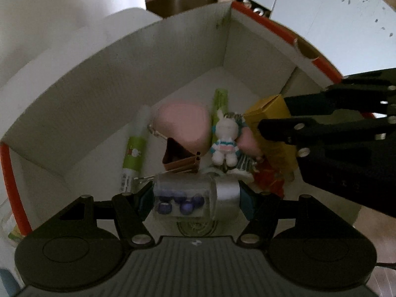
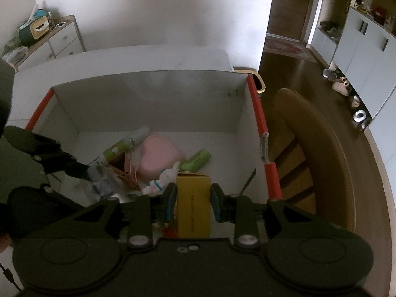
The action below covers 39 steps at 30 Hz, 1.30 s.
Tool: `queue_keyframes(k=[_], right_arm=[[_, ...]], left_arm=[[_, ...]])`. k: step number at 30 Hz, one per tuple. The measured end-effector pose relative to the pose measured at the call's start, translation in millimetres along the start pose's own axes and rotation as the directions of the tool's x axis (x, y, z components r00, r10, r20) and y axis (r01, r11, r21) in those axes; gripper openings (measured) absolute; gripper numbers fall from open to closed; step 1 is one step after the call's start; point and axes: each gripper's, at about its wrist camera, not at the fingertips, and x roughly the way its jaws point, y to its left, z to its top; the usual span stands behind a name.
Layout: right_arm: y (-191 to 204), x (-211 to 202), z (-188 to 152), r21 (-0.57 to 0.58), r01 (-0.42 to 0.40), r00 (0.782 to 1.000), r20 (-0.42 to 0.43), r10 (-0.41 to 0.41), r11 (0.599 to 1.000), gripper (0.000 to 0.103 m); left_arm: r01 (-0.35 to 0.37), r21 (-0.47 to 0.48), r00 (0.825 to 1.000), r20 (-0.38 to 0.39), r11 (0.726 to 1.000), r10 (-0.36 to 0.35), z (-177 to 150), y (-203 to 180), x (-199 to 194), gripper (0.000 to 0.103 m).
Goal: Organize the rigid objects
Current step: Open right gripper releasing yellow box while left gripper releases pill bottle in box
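Many toys already lie in the white cardboard box with orange rims (image 2: 158, 99), while the left gripper (image 1: 196, 198) pinches a clear little jar of blue beads (image 1: 183, 195) and the right gripper (image 2: 193, 198) pinches a small yellow carton (image 2: 193, 205) over its near edge, not yet dropped in.

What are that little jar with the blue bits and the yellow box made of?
The jar looks like clear glass or hard plastic, since the blue pieces show through, with a dull silvery, metal-looking cap. The yellow box seems to be matte cardboard, with flat faces and sharply folded edges.
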Motion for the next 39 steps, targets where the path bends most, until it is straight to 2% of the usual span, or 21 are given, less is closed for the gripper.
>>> queue_keyframes(k=[7, 11, 13, 15, 19, 29, 39], right_arm=[[0.3, -3.1, 0.5, 0.001, -0.016, 1.000, -0.009, 0.016, 1.000, 0.039], [2.1, -8.0, -1.2, -0.001, 0.002, 1.000, 0.000, -0.002, 1.000, 0.059], [0.0, -8.7, -2.6, 0.010, -0.001, 1.000, -0.001, 0.001, 1.000, 0.059], [-2.7, -10.8, -4.2, 0.025, 0.000, 1.000, -0.002, 0.000, 1.000, 0.060], [-4.0, -17.5, -7.2, 0.041, 0.003, 1.000, 0.002, -0.003, 0.999, 0.063], [-6.5, -48.8, -12.2, 0.085, -0.016, 0.998, 0.056, 0.011, 0.996, 0.073], [8.4, -83.7, -16.7, 0.098, -0.046, 0.993, 0.111, 0.035, 0.994, 0.082]], left_arm=[[-0.011, 0.000, 1.000, -0.023, 1.000, 0.011, 1.2, -1.0, 1.8, 0.068], [-0.029, 0.009, 0.999, -0.021, 1.000, 0.029, 0.0, -3.0, -0.2, 0.068], [-0.029, 0.009, 0.999, -0.012, 1.000, 0.029, -1.1, -2.4, -2.5, 0.069], [-0.035, 0.017, 0.999, 0.002, 0.999, 0.035, -4.2, -3.1, -6.1, 0.073], [-0.076, 0.078, 0.996, 0.044, 0.994, 0.073, -11.0, -10.0, -15.1, 0.075], [-0.041, 0.051, 0.989, 0.147, 0.998, 0.033, -24.6, -3.0, -49.5, 0.075], [-0.001, 0.019, 0.968, 0.252, 1.000, -0.004, -47.4, 9.6, -92.5, 0.075]])
